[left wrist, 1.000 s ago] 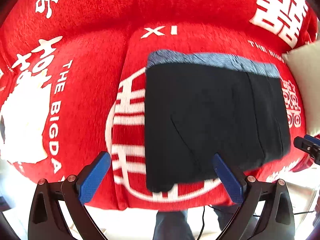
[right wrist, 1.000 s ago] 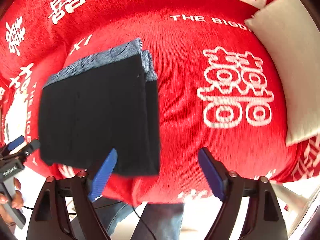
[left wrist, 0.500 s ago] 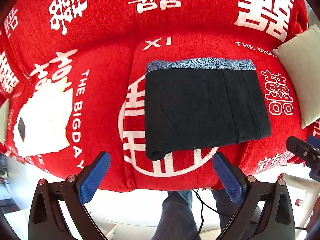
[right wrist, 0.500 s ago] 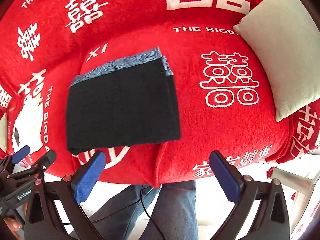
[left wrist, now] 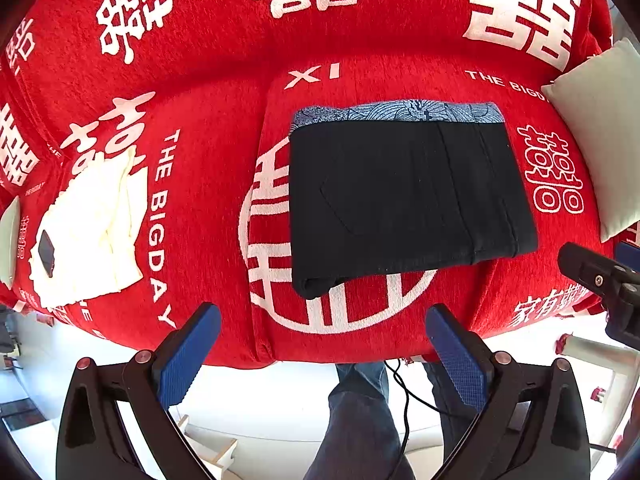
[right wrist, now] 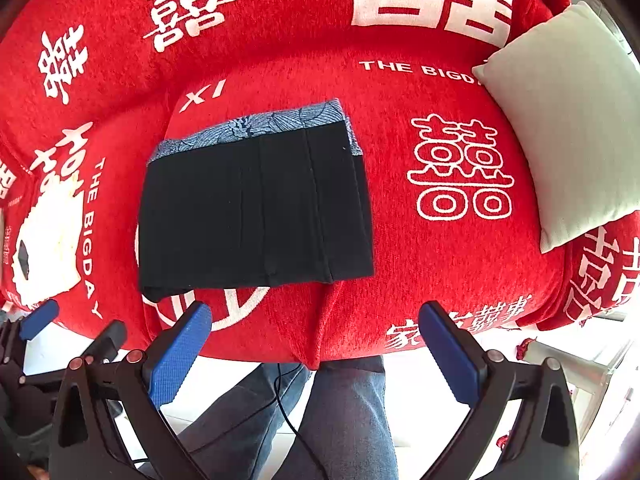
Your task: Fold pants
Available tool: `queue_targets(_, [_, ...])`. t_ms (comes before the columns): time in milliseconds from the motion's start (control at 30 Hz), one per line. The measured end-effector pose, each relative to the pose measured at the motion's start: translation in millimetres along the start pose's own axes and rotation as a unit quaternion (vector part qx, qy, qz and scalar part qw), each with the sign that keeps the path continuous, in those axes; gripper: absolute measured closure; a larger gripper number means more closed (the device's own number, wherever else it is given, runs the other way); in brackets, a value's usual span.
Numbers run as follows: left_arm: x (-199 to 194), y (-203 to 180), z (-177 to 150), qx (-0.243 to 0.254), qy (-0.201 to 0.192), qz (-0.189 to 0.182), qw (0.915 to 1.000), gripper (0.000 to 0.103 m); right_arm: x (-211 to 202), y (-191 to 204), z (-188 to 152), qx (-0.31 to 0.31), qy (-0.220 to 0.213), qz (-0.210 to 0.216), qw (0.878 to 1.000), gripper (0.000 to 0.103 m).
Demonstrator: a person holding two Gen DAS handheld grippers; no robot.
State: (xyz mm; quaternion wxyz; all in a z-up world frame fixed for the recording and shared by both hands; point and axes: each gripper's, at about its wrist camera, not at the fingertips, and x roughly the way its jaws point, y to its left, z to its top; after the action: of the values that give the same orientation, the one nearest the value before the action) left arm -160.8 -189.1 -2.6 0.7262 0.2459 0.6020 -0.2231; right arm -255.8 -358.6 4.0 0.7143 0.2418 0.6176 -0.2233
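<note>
The black pants (left wrist: pixel 404 196) lie folded into a flat rectangle on the red sofa seat (left wrist: pixel 208 208), with a blue patterned waistband along the far edge. They also show in the right wrist view (right wrist: pixel 256 208). My left gripper (left wrist: pixel 324 356) is open and empty, held back off the sofa's front edge, apart from the pants. My right gripper (right wrist: pixel 316 352) is open and empty, also back from the front edge. The right gripper shows at the right edge of the left wrist view (left wrist: pixel 600 280).
A white folded cloth (left wrist: pixel 88 232) with a dark phone (left wrist: pixel 45 250) on it lies at the seat's left. A pale cushion (right wrist: pixel 568 120) leans at the right end. The person's jeans-clad legs (left wrist: pixel 360 420) and a cable stand below the sofa's front edge.
Both grippers have pulled back and away from the pants; the folded pants lie smaller and farther off in both views. The pants stay folded and still.
</note>
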Motion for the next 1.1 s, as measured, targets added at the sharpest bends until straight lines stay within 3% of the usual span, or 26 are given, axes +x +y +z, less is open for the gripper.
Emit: queue_targets(1100, [-9, 5, 7, 0.015, -0.015, -0.006, 0.9998, 0.0, -10, 23, 1, -0.032, -0.013, -0.025, 0.999, 0.0])
